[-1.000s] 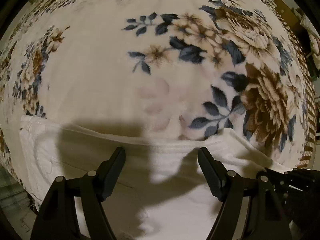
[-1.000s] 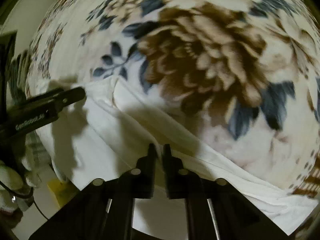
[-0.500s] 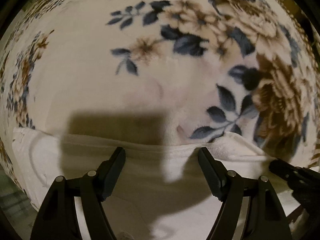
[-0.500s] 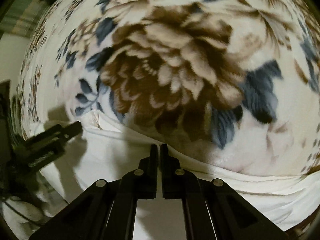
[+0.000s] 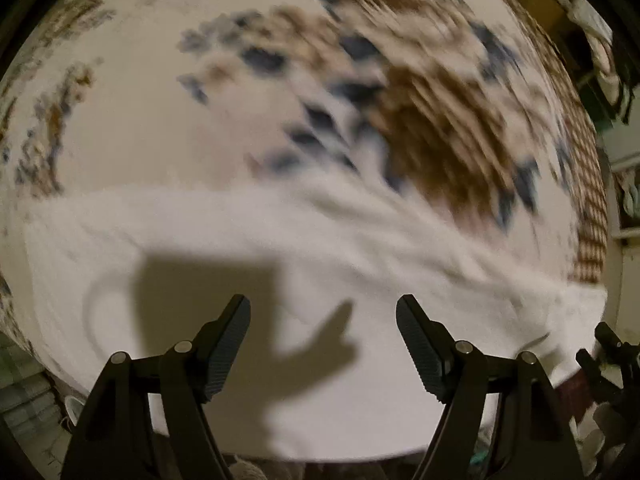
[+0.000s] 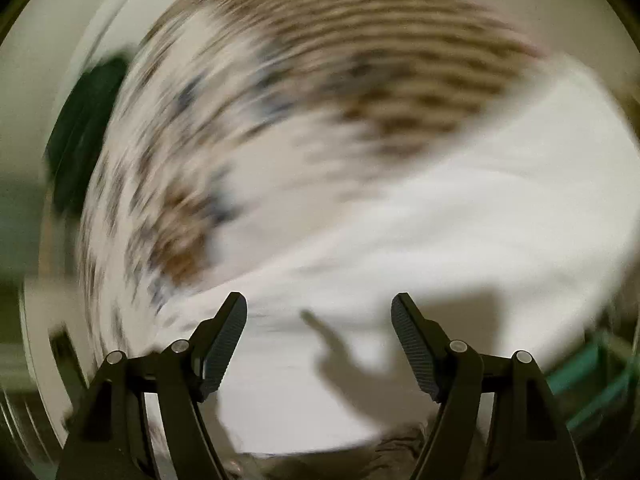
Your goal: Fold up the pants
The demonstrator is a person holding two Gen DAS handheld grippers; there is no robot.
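Observation:
The white pants (image 5: pixel 304 248) lie flat on the floral blanket (image 5: pixel 168 128), spread across the lower half of the left wrist view. My left gripper (image 5: pixel 323 312) is open and empty, held just above the cloth. In the right wrist view the pants (image 6: pixel 460 232) run from the middle to the right, badly blurred. My right gripper (image 6: pixel 319 312) is open and empty above them. The tip of the right gripper shows at the right edge of the left wrist view (image 5: pixel 612 344).
The blanket's brown checked border (image 5: pixel 588 216) marks the bed's right edge, with furniture and a hanging cloth (image 5: pixel 600 40) beyond. A dark green object (image 6: pixel 84 128) lies at the blanket's left edge in the right wrist view. Both views are motion-blurred.
My right gripper was shut on the pants' edge and has opened and swung away. Both cameras have pulled back and more of the pants shows. My left gripper stayed open.

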